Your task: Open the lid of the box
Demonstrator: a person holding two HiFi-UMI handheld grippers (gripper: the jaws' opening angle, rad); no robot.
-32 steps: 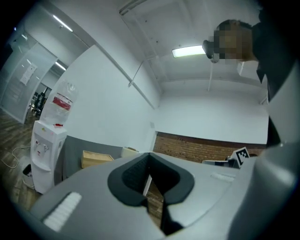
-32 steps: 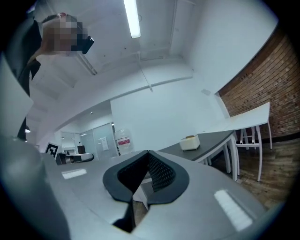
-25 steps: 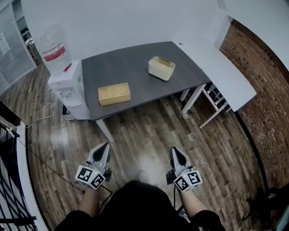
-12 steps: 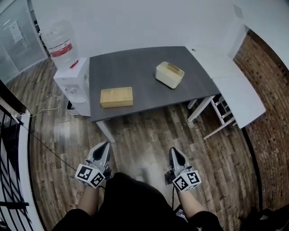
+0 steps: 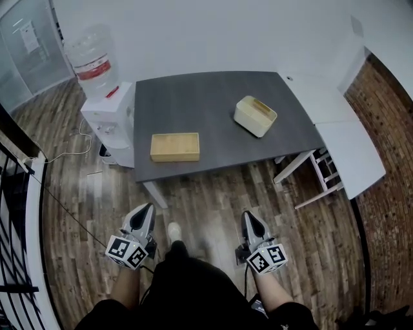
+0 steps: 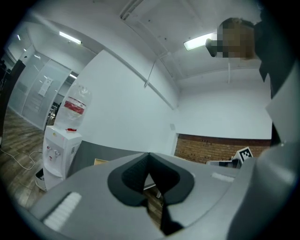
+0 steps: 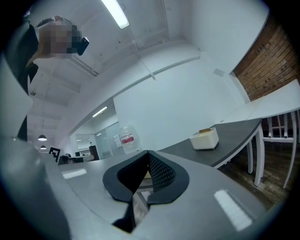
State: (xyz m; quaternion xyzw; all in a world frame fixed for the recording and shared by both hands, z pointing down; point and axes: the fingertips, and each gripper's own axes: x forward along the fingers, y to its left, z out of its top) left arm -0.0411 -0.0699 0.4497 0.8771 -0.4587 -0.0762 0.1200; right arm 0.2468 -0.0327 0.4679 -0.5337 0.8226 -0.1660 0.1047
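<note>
Grey tongs point(image 5: 148, 207), black-and-white marker cubes point(image 5: 127, 251)

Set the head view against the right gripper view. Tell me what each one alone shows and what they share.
Head view only: the person's shoe, the cable on the floor, and the wooden box seen whole from above. Right gripper view only: the ceiling light, and the right gripper up close, its jaws shut and empty. Both: the grey table, the cream box, the water bottle and the brick wall.
</note>
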